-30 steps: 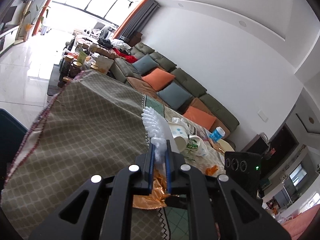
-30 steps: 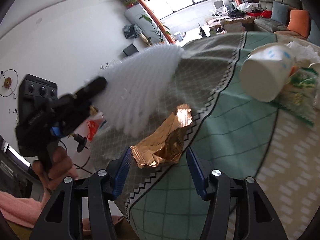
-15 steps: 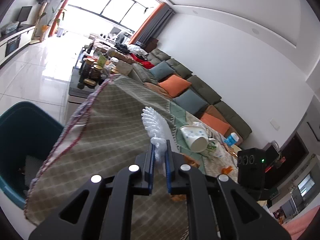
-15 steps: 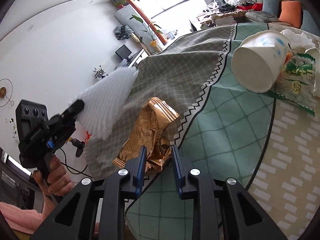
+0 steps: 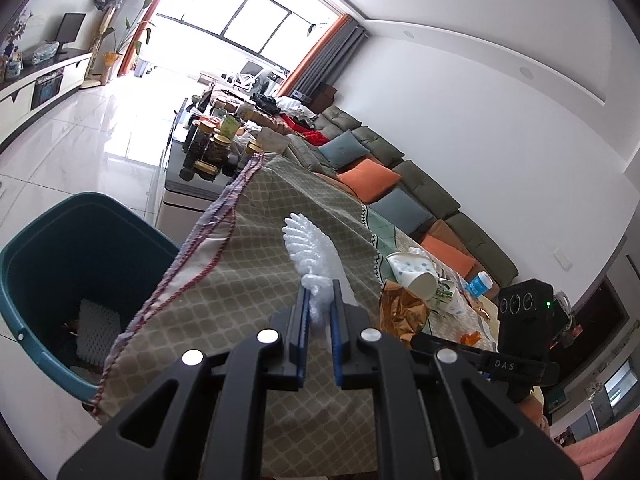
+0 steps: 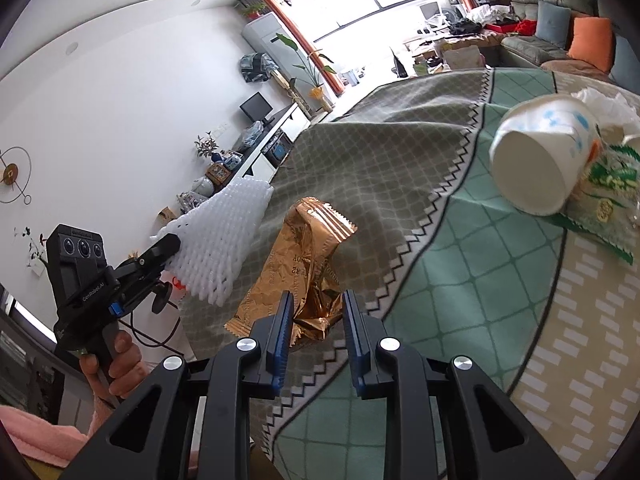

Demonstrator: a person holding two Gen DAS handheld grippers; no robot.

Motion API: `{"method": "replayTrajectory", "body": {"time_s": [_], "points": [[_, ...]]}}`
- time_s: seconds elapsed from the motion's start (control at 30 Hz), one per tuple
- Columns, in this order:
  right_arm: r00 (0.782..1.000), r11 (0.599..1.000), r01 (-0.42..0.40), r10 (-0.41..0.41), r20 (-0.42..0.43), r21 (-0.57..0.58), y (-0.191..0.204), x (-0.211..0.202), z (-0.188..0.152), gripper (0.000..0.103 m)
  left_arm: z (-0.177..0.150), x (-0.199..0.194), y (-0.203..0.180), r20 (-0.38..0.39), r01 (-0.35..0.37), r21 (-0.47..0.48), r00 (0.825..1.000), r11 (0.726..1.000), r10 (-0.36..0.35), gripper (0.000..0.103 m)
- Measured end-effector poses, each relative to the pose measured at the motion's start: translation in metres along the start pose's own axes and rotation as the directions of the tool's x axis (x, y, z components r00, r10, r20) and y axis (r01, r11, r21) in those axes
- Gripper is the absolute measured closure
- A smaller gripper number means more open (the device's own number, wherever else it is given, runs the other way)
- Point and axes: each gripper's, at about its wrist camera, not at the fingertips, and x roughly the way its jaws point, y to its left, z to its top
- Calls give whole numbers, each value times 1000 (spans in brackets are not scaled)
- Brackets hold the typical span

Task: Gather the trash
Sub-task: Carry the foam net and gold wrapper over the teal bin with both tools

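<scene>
My left gripper (image 5: 320, 292) is shut on a white foam net (image 5: 312, 248), held above the tablecloth's edge. In the right wrist view the same net (image 6: 224, 240) sticks out of that gripper (image 6: 172, 246), with a person's hand on its handle. My right gripper (image 6: 316, 300) is shut on the crumpled lower end of a gold foil wrapper (image 6: 312, 248), which stands up off the cloth. A teal bin (image 5: 40, 248) sits on the floor, lower left of the table, with another foam piece (image 5: 98, 330) inside.
A tipped paper cup (image 6: 536, 160), a green-printed wrapper (image 6: 608, 192) and crumpled tissue lie on the patterned tablecloth (image 6: 440, 280). A small blue bottle (image 5: 478, 284) stands farther along. Sofa with cushions behind; a low table crowded with jars beyond the table end.
The right jaws closed on the gold wrapper and raised it on end. The left gripper carried the foam net toward the table's edge, bringing the teal bin into view.
</scene>
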Motion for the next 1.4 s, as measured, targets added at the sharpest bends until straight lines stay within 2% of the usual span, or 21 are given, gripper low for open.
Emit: {"method": "replayTrajectory", "body": {"time_s": [0.83, 1.4], "points": [[997, 991, -78, 75, -32, -108, 39, 35, 22, 78, 2, -47, 14, 82, -104, -3, 991, 995, 104, 92], [992, 978, -122, 112, -65, -167, 64, 59, 34, 78, 8, -71, 28, 128, -190, -40, 973, 981, 193, 92]]}}
